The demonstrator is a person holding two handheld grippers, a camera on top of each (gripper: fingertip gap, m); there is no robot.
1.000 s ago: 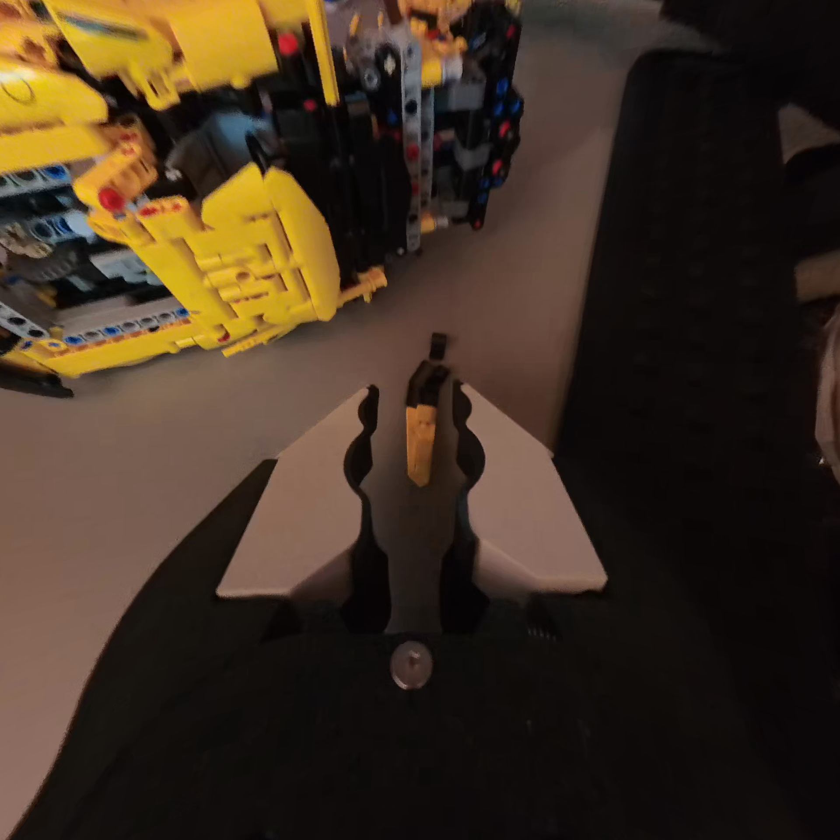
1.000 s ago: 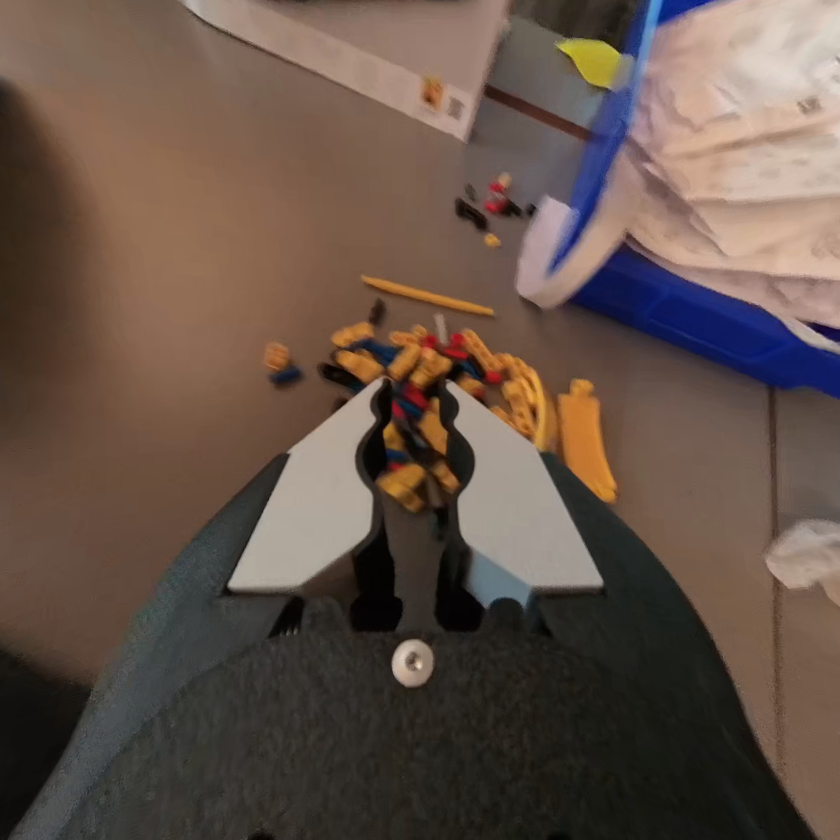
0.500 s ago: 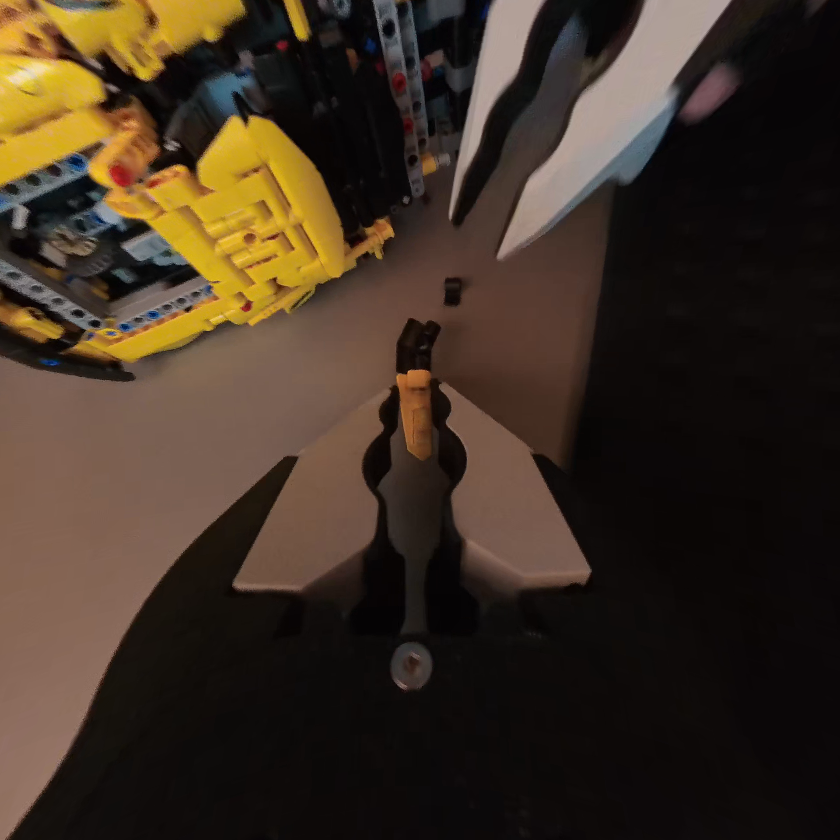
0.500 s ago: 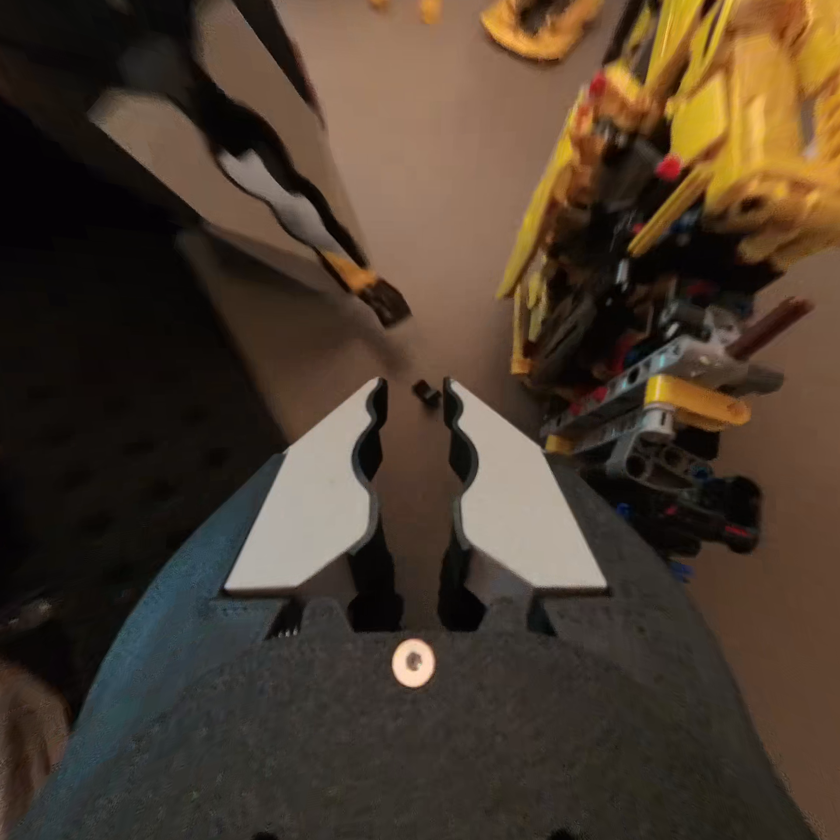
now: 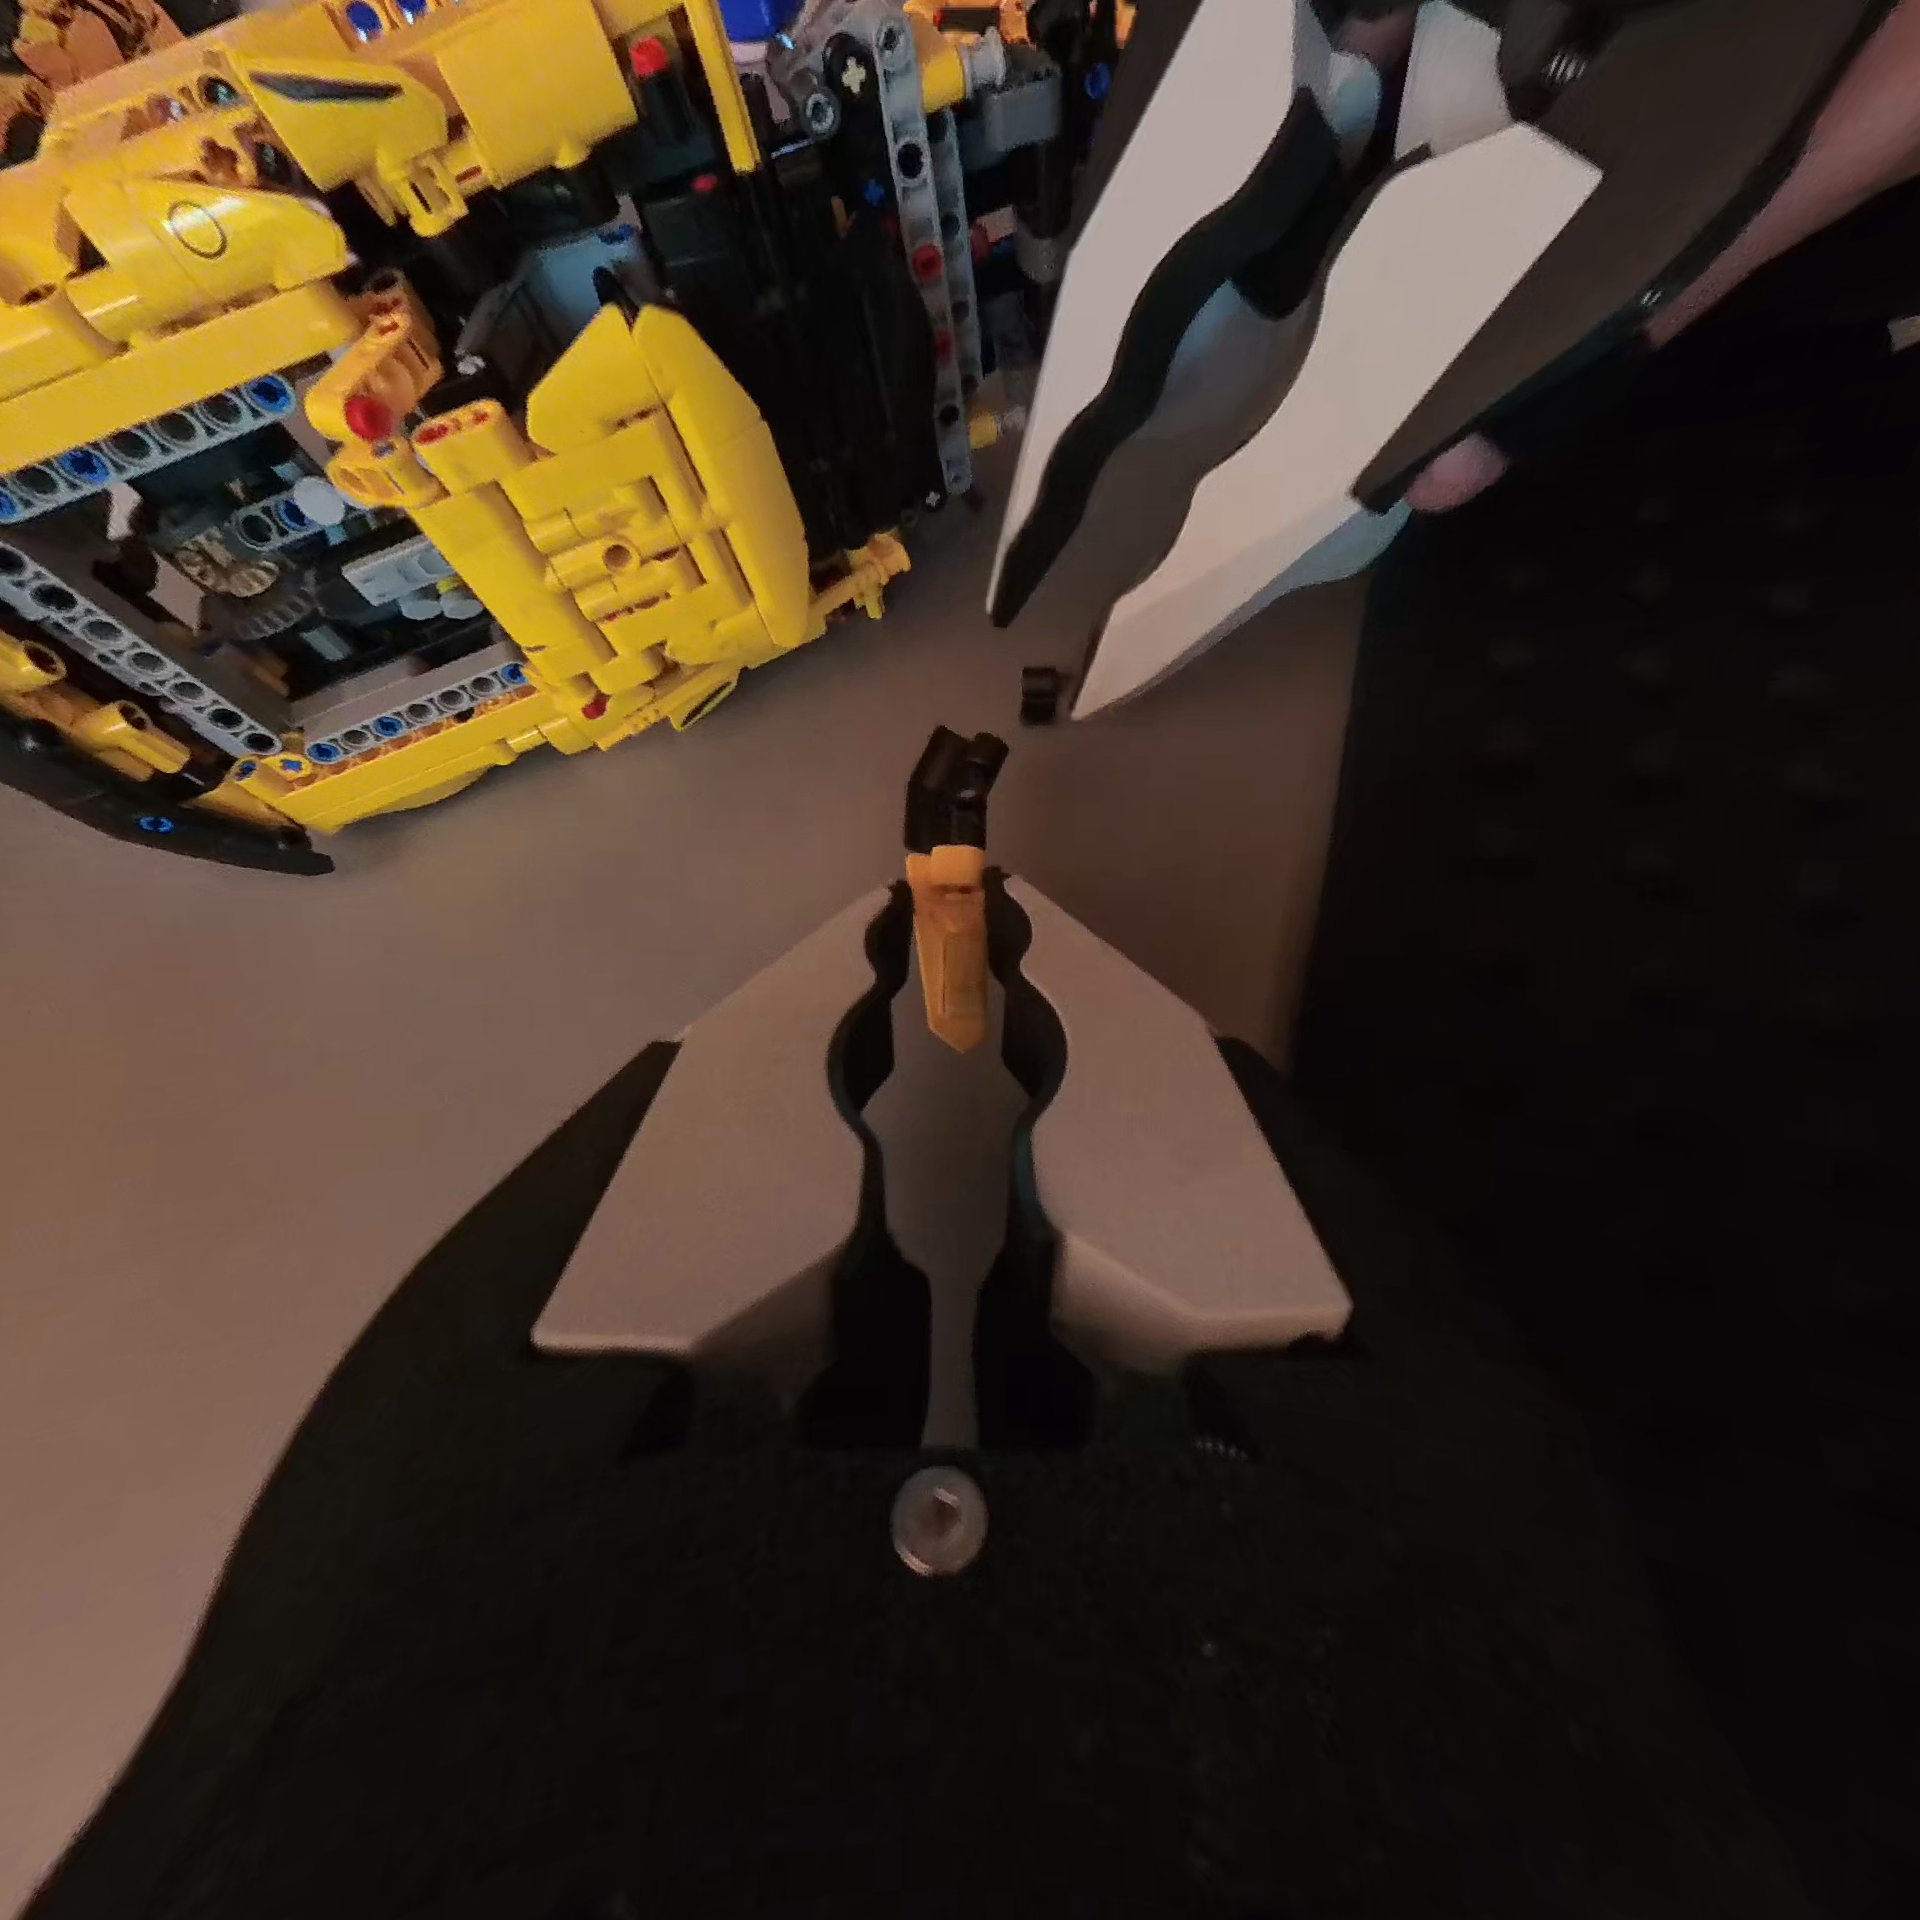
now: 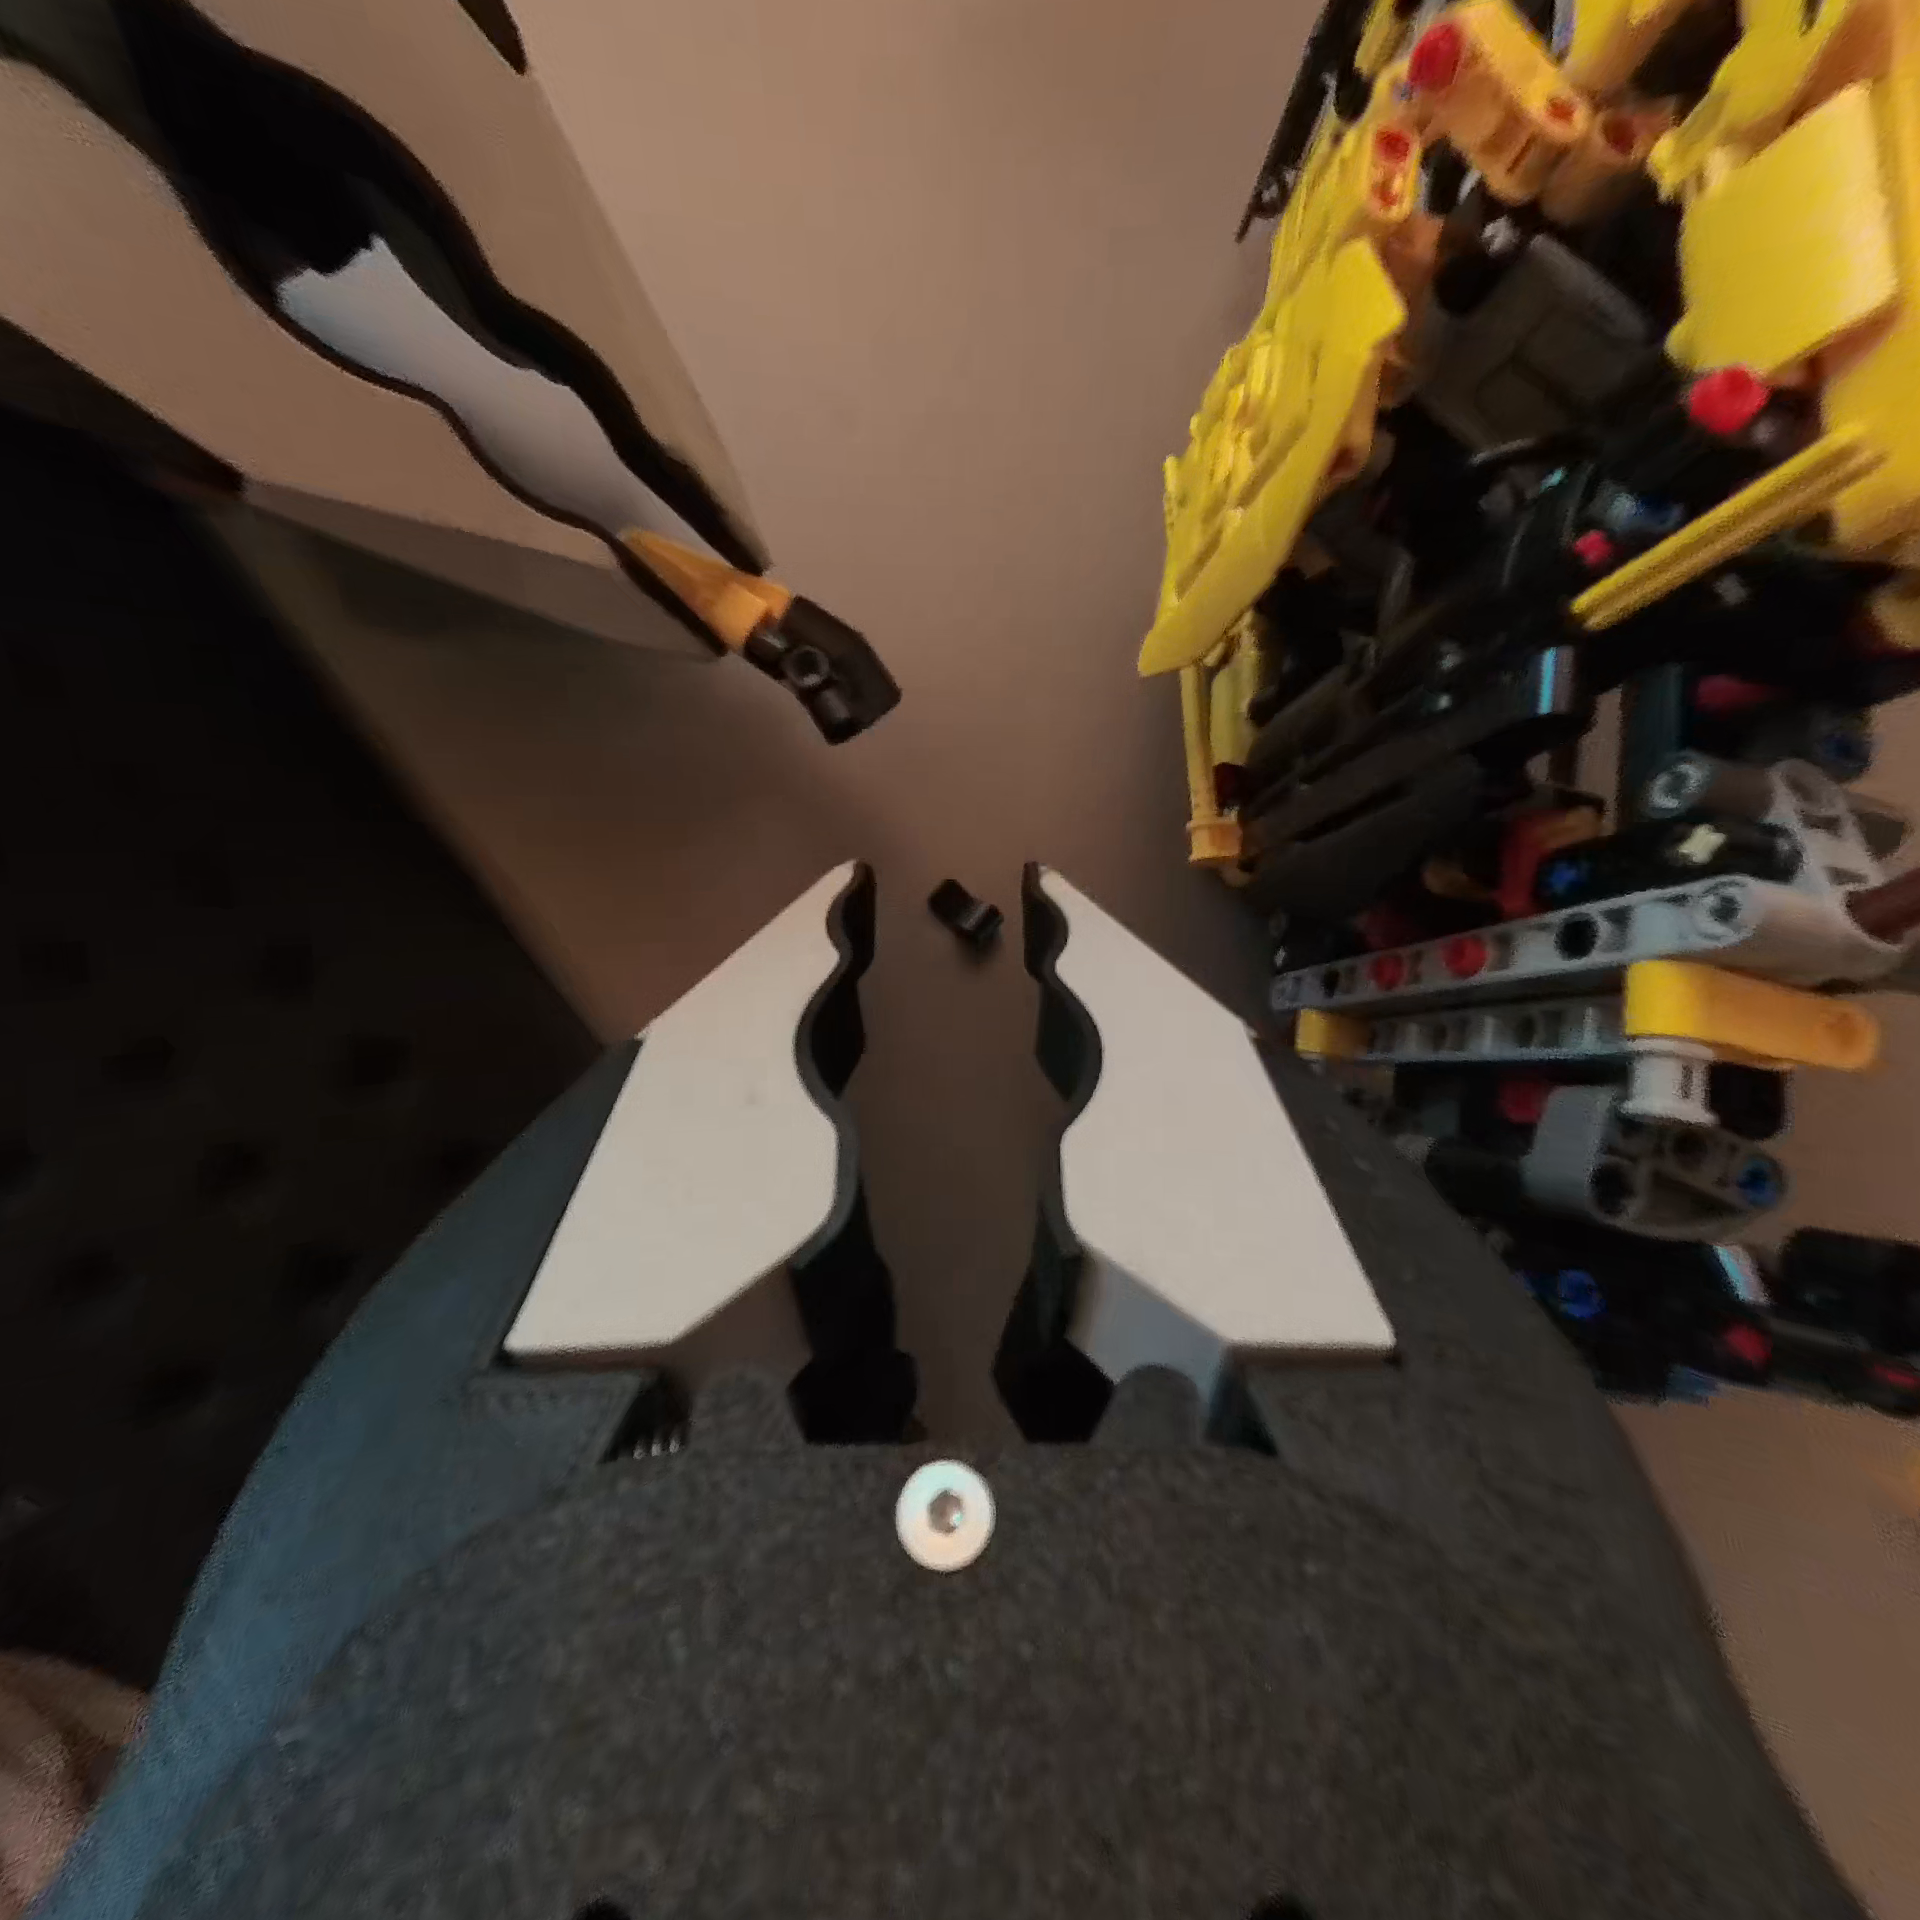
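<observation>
Since a second ago the right tool [image 6: 940, 883] has swung away from the loose pile of bricks beside the blue bin and now hangs over the grey tabletop [image 5: 312, 1039] next to the yellow brick-built vehicle model [image 5: 416, 416]. Left tool [image 5: 951, 894] has closed in on its part: fingers pressed onto a yellow pin piece [image 5: 951, 956], pinching it near the tips, with a black angled connector [image 5: 951, 784] fixed to its far end and sticking out past the fingertips.

Right tool: fingers spread, nothing between the pads. A small black connector [image 6: 964, 912] lies on the tabletop in the gap between its tips, apparently not touched.

Left wrist view: right tool [image 5: 1049, 665] comes in from the upper right, tips pointing down, the small black connector [image 5: 1039, 691] just beside the nearer tip. A person's fingers [image 5: 1455, 478] show at its housing. Model fills the far left; a dark surface runs down the right edge of the tabletop.

Right wrist view only: the left tool [image 6: 743, 597] from the side, upper left, with the yellow pin piece [image 6: 707, 587] and black angled connector [image 6: 831, 675] held off the tabletop, near the small connector but apart from it. Model [image 6: 1507, 520] stands at right, showing a grey beam with holes and red pins that the other view does not give.
</observation>
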